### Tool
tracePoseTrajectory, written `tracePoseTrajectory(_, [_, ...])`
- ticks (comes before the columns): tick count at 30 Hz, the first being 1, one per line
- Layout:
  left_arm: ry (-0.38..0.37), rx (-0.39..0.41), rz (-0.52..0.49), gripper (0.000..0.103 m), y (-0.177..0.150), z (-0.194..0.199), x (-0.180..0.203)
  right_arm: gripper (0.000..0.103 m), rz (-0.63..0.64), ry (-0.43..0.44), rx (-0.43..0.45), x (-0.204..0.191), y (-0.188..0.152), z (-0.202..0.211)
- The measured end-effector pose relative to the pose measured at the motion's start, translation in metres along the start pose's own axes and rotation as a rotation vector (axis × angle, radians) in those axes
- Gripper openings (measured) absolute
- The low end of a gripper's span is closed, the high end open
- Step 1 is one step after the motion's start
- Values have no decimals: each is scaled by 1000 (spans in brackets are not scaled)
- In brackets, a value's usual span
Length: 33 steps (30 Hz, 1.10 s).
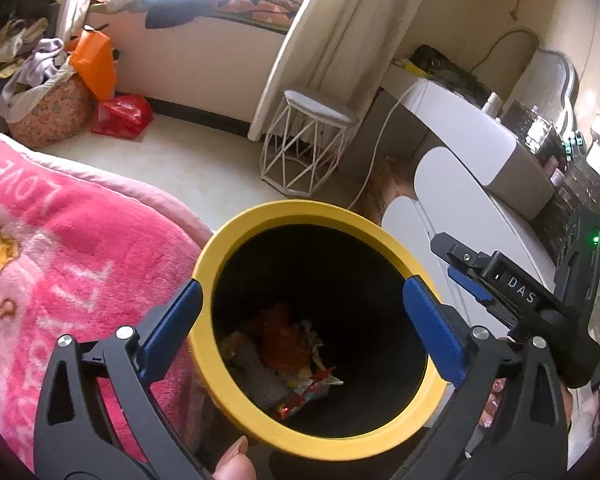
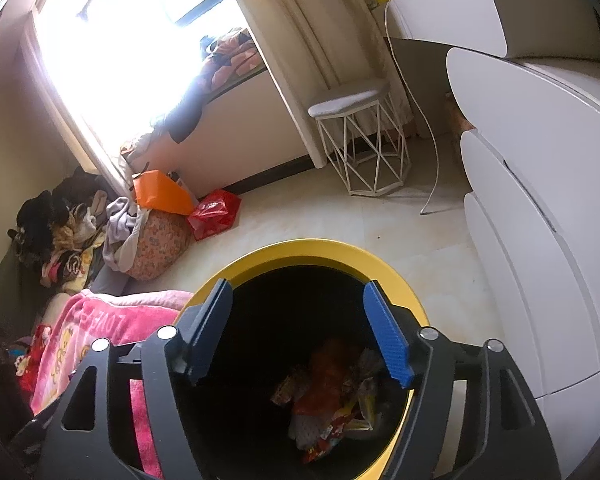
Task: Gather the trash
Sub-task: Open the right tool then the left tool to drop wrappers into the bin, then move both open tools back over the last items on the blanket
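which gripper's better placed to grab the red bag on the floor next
Probably left: both the left gripper and right gripper hang open over the bin, and the red bag lies leftward.

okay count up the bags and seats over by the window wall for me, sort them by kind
Orange paper bag: 1
Red plastic bag: 1
Floral fabric sack: 1
White wire-frame stool: 1
Total: 4

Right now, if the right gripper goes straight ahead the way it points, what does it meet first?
Most likely the wrappers at the bottom of the bin. The right gripper is open and empty, pointing down into the bin's mouth, and nothing shows between its fingers and the pile. Depth inside the dark bin is hard to judge.
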<state>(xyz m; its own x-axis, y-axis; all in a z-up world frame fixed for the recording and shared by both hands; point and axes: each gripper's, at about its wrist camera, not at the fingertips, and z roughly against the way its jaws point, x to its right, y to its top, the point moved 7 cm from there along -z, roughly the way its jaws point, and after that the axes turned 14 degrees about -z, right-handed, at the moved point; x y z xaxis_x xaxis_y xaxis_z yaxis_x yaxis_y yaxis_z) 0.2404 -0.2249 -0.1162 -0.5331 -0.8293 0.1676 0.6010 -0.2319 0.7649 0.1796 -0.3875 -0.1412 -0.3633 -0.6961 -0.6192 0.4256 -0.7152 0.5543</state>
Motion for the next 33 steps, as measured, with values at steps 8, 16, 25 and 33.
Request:
tracePoseTrajectory(8, [65,41,7,92,0,26,-19,71,49,16,17,-13,-1,6])
tracePoseTrajectory(16, [171,79,19,92,-3,55,-55,74,154,89,30,-52,-19,16])
tracePoseTrajectory(25, [257,112,79,92,-10,89,-103,79,283,153,20,-97,-49,24])
tracePoseTrajectory(33, [328,140,141,92,-19,125,-152,81,392,190,-36,-137,-93,21])
